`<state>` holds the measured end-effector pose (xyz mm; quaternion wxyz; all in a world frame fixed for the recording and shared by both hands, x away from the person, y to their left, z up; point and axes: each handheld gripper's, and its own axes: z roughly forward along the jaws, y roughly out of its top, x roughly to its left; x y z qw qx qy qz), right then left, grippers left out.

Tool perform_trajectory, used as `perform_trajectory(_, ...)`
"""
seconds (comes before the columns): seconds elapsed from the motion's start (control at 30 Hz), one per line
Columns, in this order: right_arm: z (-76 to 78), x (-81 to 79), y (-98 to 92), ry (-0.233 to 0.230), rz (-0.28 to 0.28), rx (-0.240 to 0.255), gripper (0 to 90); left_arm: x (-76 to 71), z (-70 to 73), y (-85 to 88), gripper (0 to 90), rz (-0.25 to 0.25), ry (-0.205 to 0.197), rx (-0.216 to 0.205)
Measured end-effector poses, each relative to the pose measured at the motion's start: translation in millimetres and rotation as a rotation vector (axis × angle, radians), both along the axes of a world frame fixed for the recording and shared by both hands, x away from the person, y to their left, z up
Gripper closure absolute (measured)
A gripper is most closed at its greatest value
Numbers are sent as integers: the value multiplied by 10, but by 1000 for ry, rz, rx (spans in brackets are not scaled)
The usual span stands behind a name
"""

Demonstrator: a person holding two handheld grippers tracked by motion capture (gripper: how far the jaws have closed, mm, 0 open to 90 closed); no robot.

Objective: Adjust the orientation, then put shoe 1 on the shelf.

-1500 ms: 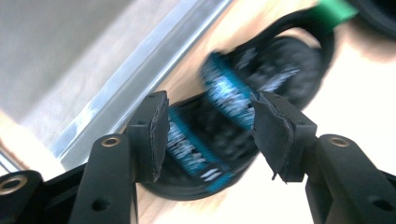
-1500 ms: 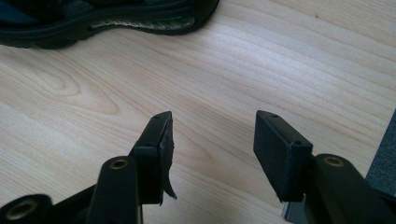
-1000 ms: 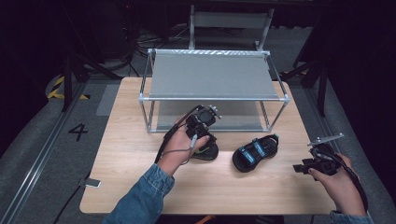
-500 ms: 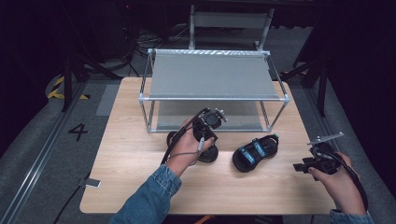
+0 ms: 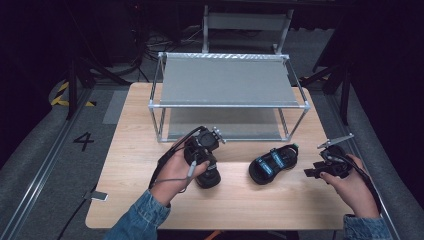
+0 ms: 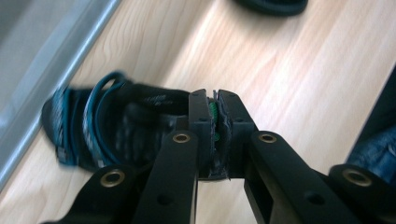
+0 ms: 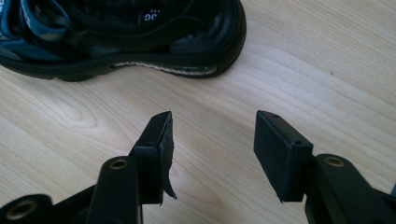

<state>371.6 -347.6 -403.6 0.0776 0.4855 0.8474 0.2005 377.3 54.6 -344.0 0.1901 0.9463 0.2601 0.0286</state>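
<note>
Two dark sandals with blue straps lie on the wooden table (image 5: 250,207). My left gripper (image 5: 206,167) points down at the left sandal (image 5: 211,181); in the left gripper view its jaws (image 6: 215,116) are shut on a dark part of that sandal (image 6: 93,126). The other sandal (image 5: 272,162) lies to the right, in front of the rack. My right gripper (image 5: 311,172) hovers just right of it, open with nothing between its jaws (image 7: 212,135), close to that sandal's black sole (image 7: 140,60).
A metal-framed rack (image 5: 227,105) with two grey shelves stands across the back half of the table. A chair (image 5: 247,22) stands behind it. A small flat object (image 5: 100,196) lies at the table's near left edge.
My left gripper has shifted left and toward me, and the left sandal has come with it. The right gripper and the right sandal have stayed where they were.
</note>
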Motion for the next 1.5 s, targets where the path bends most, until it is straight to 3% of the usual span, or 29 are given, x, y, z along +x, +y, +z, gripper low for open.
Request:
perform_trajectory(0.13,-12,40,56,8,18,-1,484,-124,0,130,850,-1,6,23)
perform_trajectory(0.2,-19,49,75,11,23,-2,484,-173,-36,225,851,0,34,19)
perform_trajectory(0.43,-9,69,91,10,29,3,487,-205,-156,268,833,-29,109,44)
perform_trajectory(0.5,-12,71,89,9,27,3,487,-204,-157,271,803,-25,108,29)
perform_trajectory(0.6,-30,75,89,15,28,-1,487,-185,-129,288,662,-10,95,7)
perform_trajectory(0.67,-53,76,88,21,29,1,486,-145,-94,321,545,19,67,-1)
perform_trajectory(0.8,-86,37,71,30,26,-1,484,-3,-121,394,443,89,22,-3)
perform_trajectory(0.83,-81,23,57,31,24,1,484,73,-156,418,442,106,-5,29)
perform_trajectory(0.93,-75,-11,19,23,11,-3,483,130,-198,440,431,118,-10,32)
perform_trajectory(1.23,-94,-87,-19,31,-1,-5,479,305,-395,424,398,95,22,22)
perform_trajectory(1.37,-109,-93,-20,35,0,-1,477,356,-497,396,388,81,35,44)
perform_trajectory(1.5,-129,-90,-21,38,-1,-4,475,370,-538,394,474,71,29,42)
